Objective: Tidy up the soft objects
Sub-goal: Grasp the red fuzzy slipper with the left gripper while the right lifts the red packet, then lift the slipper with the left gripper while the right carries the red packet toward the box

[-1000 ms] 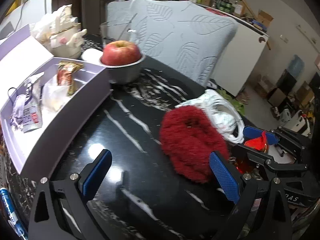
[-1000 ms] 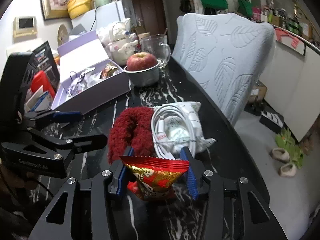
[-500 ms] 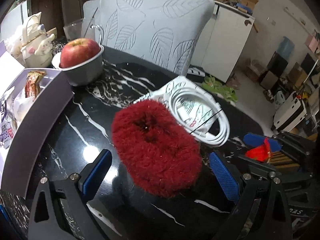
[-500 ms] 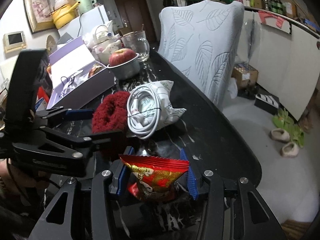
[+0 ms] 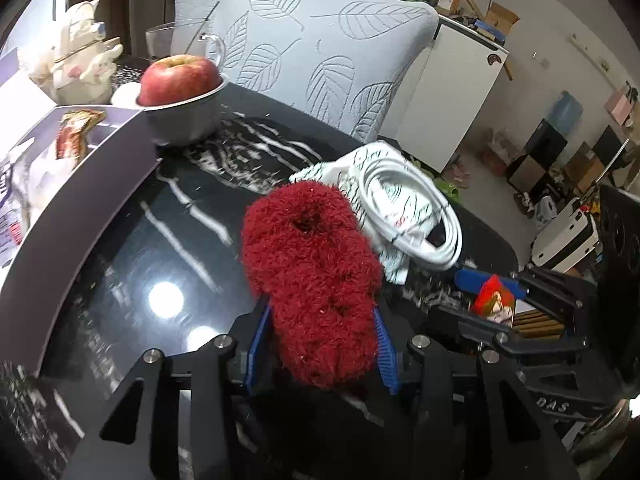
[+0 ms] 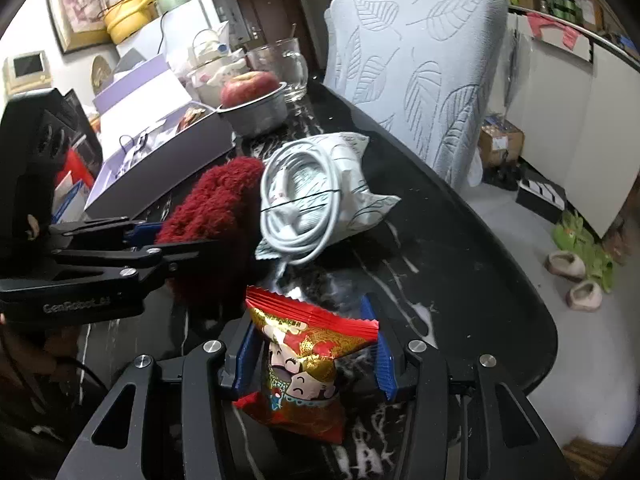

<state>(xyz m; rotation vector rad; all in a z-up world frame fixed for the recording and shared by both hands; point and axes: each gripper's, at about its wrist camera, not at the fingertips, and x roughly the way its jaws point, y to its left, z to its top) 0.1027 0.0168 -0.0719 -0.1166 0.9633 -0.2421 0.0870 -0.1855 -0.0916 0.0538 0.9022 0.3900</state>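
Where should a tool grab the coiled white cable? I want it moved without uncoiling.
Pinch the coiled white cable across the bundled strands where the thin dark tie crosses it, coming from above on its right side, likely clear of the red fuzzy item beside it.

L wrist cam is sitting right behind its fingers, tilting down at the black marble table (image 5: 168, 240), very close to the red fluffy thing (image 5: 312, 264). R cam is looking down from the right side, prob. a bit further back. Both are sharing the fluffy thing, white cable coil (image 6: 298, 208), apple bowl (image 6: 260, 114) & leaf-pattern chair (image 6: 420, 60)
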